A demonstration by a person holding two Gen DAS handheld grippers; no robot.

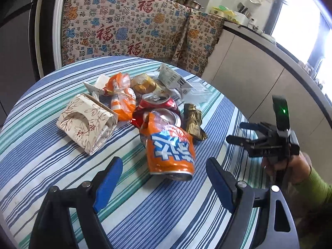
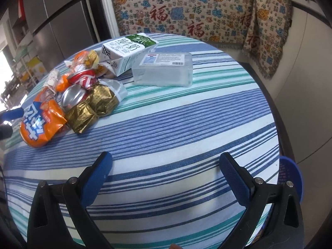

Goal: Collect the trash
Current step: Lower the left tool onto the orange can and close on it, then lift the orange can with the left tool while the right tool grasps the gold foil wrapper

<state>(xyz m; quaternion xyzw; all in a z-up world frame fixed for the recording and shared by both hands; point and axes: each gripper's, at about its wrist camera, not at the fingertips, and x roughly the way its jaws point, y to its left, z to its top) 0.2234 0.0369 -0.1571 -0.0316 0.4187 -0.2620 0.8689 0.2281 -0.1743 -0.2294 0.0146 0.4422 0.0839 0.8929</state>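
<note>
Left gripper point(image 1: 164, 183), jaws spread and empty, hangs just near of the orange can point(image 1: 171, 151). Right gripper point(image 2: 166, 178), likewise released, holds nothing over bare striped desk point(image 2: 186, 120). Beyond lie the trash pile: red can point(image 1: 157, 102), gold wrapper point(image 1: 194, 121), floral box point(image 1: 87, 124), milk carton point(image 2: 126, 54), clear box point(image 2: 164, 70). A blue basket point(image 2: 290, 176) shows at the desk's right edge. Collection appears barely begun; all visible trash remains on the desk.
</note>
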